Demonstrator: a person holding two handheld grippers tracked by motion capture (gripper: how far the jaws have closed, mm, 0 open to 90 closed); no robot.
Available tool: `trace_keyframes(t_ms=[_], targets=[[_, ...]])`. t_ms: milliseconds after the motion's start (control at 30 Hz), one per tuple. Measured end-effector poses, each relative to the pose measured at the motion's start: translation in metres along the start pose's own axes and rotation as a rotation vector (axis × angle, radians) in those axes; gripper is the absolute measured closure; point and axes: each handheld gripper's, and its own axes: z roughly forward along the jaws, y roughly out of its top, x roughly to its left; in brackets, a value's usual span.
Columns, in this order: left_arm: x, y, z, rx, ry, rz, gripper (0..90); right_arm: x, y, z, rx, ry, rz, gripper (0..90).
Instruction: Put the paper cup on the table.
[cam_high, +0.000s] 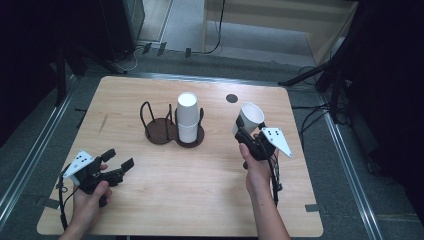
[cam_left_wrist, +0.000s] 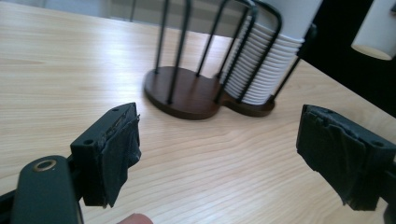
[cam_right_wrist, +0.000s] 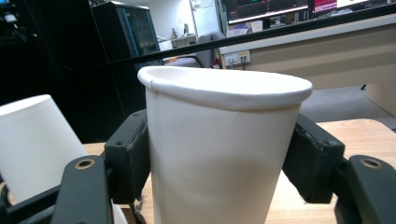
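From above, the right gripper (cam_high: 244, 131) holds a cup (cam_high: 248, 117) tilted over the tabletop (cam_high: 200, 170), right of the cup stack (cam_high: 187, 117) in its holder (cam_high: 162, 131). Left gripper (cam_high: 119, 159) sits near-left. Left gripper view: fingers (cam_left_wrist: 109, 154) spread wide, nothing between. Right gripper view: fingers (cam_right_wrist: 128, 154) clamp the cup's sides.

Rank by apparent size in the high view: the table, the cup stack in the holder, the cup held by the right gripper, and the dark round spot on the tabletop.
1. table
2. cup stack
3. held cup in the right gripper; it is raised nearer the camera, so its look may flatter it
4. dark spot
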Motion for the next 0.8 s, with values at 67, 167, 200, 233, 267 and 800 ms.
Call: trace_keyframes(t_ms=[67,167,200,233,267,800], targets=[[0.006,-0.001,-0.004,-0.005,0.031,0.005,14.0,-0.003,-0.001,0.003,-0.001,-0.001,-0.007,31.9],[0.014,-0.002,-0.010,-0.011,0.075,0.007,14.0,-0.009,-0.003,0.007,0.008,-0.012,-0.008,31.7],[0.018,-0.003,-0.012,-0.005,0.089,0.013,14.0,-0.011,-0.004,0.009,0.003,-0.017,-0.012,31.7],[0.021,-0.004,-0.014,-0.006,0.102,0.008,14.0,-0.013,-0.004,0.011,-0.005,-0.027,-0.021,31.7],[0.024,-0.004,-0.016,-0.008,0.112,0.000,14.0,-0.015,-0.005,0.013,-0.015,-0.035,-0.031,31.7],[0.047,-0.010,-0.021,-0.016,0.205,0.008,14.0,-0.044,-0.026,0.053,0.006,-0.070,-0.129,32.7]])
